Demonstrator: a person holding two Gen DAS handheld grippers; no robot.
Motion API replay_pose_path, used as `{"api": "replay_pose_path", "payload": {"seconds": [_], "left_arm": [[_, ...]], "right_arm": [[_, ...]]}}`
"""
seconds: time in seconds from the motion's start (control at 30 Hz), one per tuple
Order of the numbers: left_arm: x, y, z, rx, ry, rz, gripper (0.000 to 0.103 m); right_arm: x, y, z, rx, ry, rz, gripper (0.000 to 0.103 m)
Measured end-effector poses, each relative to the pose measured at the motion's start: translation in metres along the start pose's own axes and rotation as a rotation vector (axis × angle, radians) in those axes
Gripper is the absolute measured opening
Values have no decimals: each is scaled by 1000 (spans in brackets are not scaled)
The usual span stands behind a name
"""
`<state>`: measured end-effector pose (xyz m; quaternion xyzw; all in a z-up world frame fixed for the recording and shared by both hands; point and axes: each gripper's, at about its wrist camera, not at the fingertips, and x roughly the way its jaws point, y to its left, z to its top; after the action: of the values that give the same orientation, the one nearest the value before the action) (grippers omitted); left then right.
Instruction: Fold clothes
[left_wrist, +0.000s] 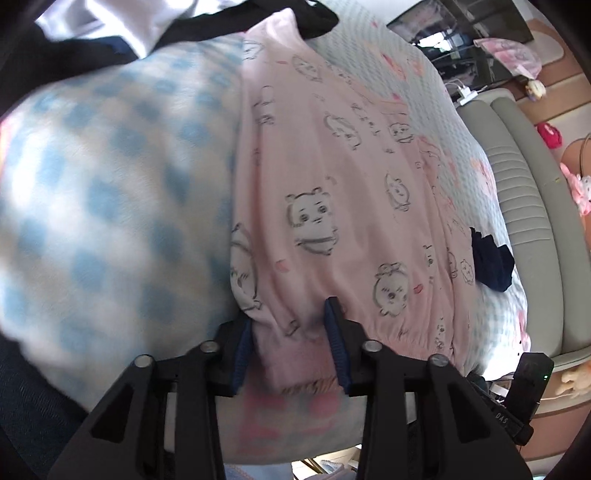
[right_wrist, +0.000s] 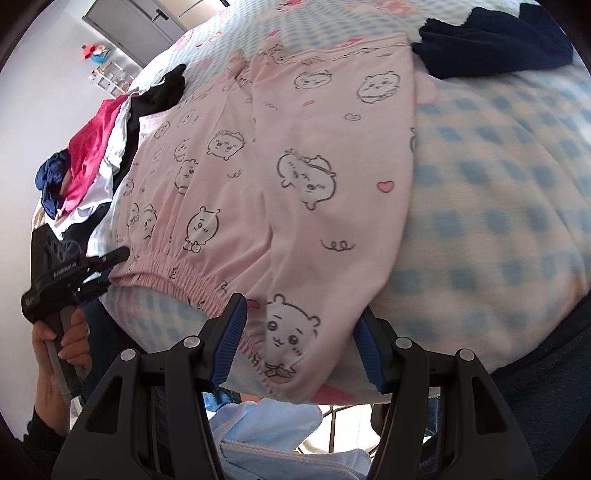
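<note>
Pink pyjama trousers (left_wrist: 332, 184) printed with cartoon animals lie flat on a blue-checked blanket (left_wrist: 110, 184), their gathered waistband at the near bed edge. My left gripper (left_wrist: 288, 314) stands narrowly open around one end of that waistband, with pink fabric filling the gap between its blue pads. In the right wrist view the trousers (right_wrist: 277, 147) stretch away from me. My right gripper (right_wrist: 301, 306) is open wide, straddling the other waistband corner without pinching it. The left gripper (right_wrist: 114, 266) shows at the far waistband corner, held by a hand (right_wrist: 70, 339).
A dark navy garment (right_wrist: 491, 40) lies beyond the trouser legs, also visible as the navy garment (left_wrist: 491, 262). A pile of red, white, black and blue clothes (right_wrist: 92, 147) sits beside the trousers. A beige padded bed frame (left_wrist: 528, 221) borders the mattress. Light blue cloth (right_wrist: 266, 435) hangs below the edge.
</note>
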<state>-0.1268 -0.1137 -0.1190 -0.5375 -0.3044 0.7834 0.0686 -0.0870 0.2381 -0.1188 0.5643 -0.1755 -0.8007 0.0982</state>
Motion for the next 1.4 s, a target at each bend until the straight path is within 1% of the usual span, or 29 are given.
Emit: {"api": "replay_pose_path", "payload": {"seconds": [0.03,0.1,0.23,0.33,0.47,0.57,0.63,0.7,0.77,0.83,0.9,0.93,0.97,1.03,1.07,1.1,1.13,1.17,1.2,1.23,1.27,1.3,1.37,1.4], "left_arm": [[-4,0,0,-2,-5,-8,14],[-10,0,0,-3,-15,-28,11],[-25,-1,-6,33,-33,9,9],[-40,-3,-12,74,-50,51,8],[-57,6,-19,67,-63,60,8],[-54,13,-23,67,-44,77,8],[-42,21,-27,56,0,101,8],[-35,25,-29,46,36,105,11],[-38,22,-29,66,30,114,12],[-47,12,-28,124,12,129,19],[-64,2,-27,189,-63,141,21],[-72,-3,-25,213,-101,145,24],[-80,-8,-22,223,-135,144,31],[-90,-14,-14,234,-189,113,40],[-92,-16,-9,237,-202,91,41],[-88,-19,-5,237,-195,74,41],[-81,-21,-2,235,-178,76,41],[-69,-23,0,233,-143,85,41],[-50,-23,0,226,-82,129,41],[-33,-19,-2,219,-19,213,39],[-19,-15,-7,238,32,286,34],[-15,-13,-14,273,38,303,34],[-26,-14,-16,279,23,275,34],[-33,-17,-12,274,19,260,34]], "right_arm": [[2,1,1,-1,1,-3,59],[3,2,1,-1,5,-3,59],[0,2,6,3,-13,6,59],[-4,1,9,1,-22,-10,59],[-10,0,13,2,-34,6,59],[-12,-1,13,4,-42,4,59],[-11,-5,13,5,-34,-3,59],[-1,-11,11,6,7,-50,58],[6,-16,9,-4,40,-91,57],[3,-16,7,-15,33,-90,56],[-5,-18,10,-18,21,-81,56],[-10,-20,12,-17,11,-76,56],[-14,-21,14,-12,-2,-75,56],[-26,-25,22,-3,-39,-64,57],[-31,-25,25,1,-53,-58,57],[-33,-27,28,6,-63,-51,57],[-35,-28,31,10,-72,-46,57],[-32,-27,33,6,-65,-55,58],[-29,-27,36,2,-58,-65,58],[-25,-26,38,-1,-50,-73,58],[-22,-30,36,3,-28,-72,58],[-18,-33,35,7,-7,-71,57],[-11,-39,32,16,34,-68,57],[-15,-46,30,27,28,-56,57]]}}
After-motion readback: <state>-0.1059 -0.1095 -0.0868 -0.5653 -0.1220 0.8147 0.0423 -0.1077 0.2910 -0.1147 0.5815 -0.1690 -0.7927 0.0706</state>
